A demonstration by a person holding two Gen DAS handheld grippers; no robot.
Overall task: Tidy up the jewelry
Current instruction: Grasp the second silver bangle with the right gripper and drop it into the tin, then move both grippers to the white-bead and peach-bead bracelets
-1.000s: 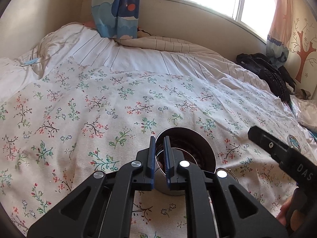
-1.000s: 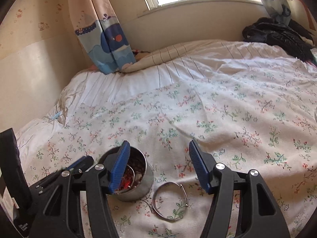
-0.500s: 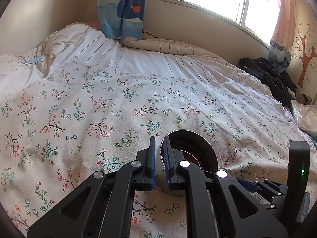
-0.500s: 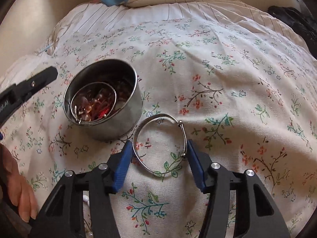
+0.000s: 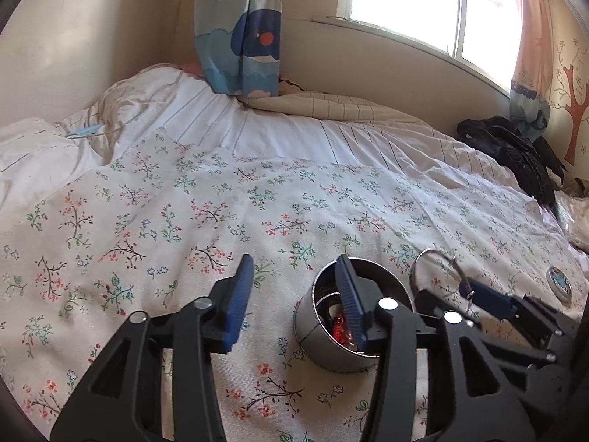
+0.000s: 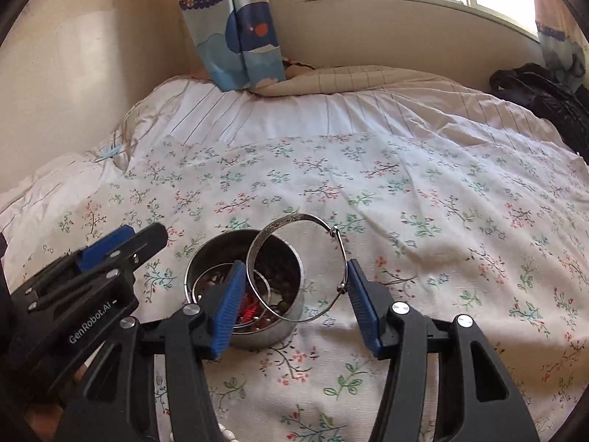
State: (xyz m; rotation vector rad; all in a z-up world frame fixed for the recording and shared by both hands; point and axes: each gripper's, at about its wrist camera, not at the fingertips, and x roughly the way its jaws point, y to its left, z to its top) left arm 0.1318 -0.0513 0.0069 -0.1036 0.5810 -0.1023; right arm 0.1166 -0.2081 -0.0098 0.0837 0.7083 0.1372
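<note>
A bed (image 5: 228,154) carries everything here. Across its near part is spread a white cloth (image 6: 423,199) printed with small red and green flowering sprigs; farther back lies white bedding with thin dark stripes, bunched up toward the wall. On the floral cloth stands a round metal tin (image 5: 324,353) – open-topped, with beads and a thin ring inside. Well apart from it, toward the right edge in the left wrist view, a small round lid-like disc (image 5: 558,278) lies flat on the cloth. A dark bundle of fabric (image 5: 515,151) sits at the far right corner of the bed, and a small light-blue object (image 5: 84,132) with a thin cord rests on the striped bedding at far left.
</note>
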